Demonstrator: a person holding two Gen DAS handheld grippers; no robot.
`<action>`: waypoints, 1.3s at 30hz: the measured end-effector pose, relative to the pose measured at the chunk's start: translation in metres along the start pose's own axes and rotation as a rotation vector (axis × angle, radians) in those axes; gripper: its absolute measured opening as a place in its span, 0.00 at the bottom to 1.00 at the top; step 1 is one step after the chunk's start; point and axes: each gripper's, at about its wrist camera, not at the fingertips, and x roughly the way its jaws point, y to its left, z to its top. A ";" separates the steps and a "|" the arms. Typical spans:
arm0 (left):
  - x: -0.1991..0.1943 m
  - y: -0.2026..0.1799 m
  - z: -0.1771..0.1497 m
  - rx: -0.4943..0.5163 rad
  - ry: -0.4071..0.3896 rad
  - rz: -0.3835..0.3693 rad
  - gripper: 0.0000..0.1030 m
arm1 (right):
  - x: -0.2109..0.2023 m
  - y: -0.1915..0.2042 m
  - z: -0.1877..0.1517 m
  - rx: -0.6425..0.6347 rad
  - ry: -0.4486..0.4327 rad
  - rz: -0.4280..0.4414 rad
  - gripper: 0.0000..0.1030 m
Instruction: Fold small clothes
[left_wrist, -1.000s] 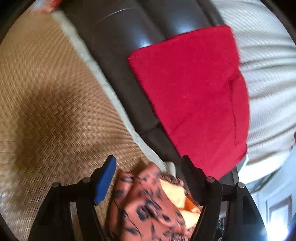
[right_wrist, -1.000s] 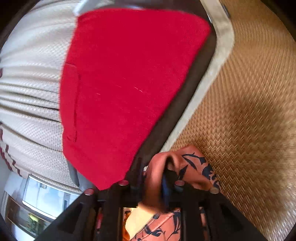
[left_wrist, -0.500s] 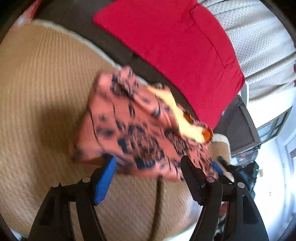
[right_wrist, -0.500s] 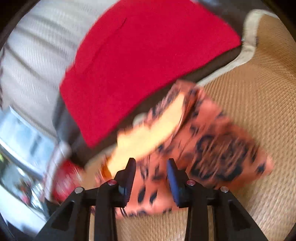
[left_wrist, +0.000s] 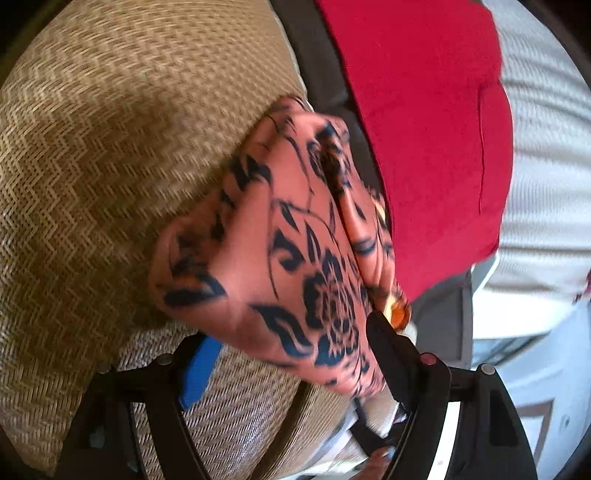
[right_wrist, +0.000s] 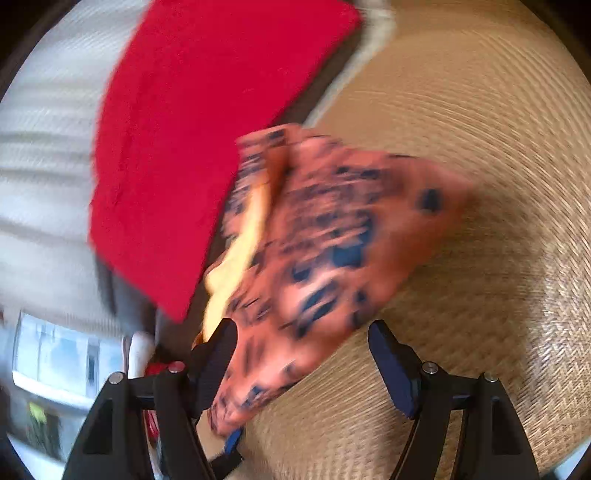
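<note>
A small salmon-pink garment (left_wrist: 295, 258) with a dark floral print lies bunched on a woven tan mat (left_wrist: 110, 147), its far edge reaching a red cloth (left_wrist: 424, 129) on a dark seat. 2 grippers face it. The left gripper (left_wrist: 291, 354) is spread wide, cloth lying between its fingers but unpinched. The right gripper (right_wrist: 306, 354) has just been opening — fabric sits between its parted fingers, apparently let go so the fold can settle. The right view is badly blurred; the garment's near edge is hidden behind the gripper frames, and its type is unclear.
</note>
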 end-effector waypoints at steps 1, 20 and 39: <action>0.000 0.002 0.001 -0.014 -0.013 -0.013 0.76 | 0.003 -0.010 0.006 0.057 -0.011 0.030 0.75; -0.059 -0.046 0.039 0.252 -0.198 -0.007 0.21 | 0.022 0.066 0.014 -0.271 -0.282 0.026 0.17; -0.092 -0.006 0.046 0.160 -0.150 0.177 0.27 | -0.037 0.030 0.012 -0.210 -0.263 -0.245 0.20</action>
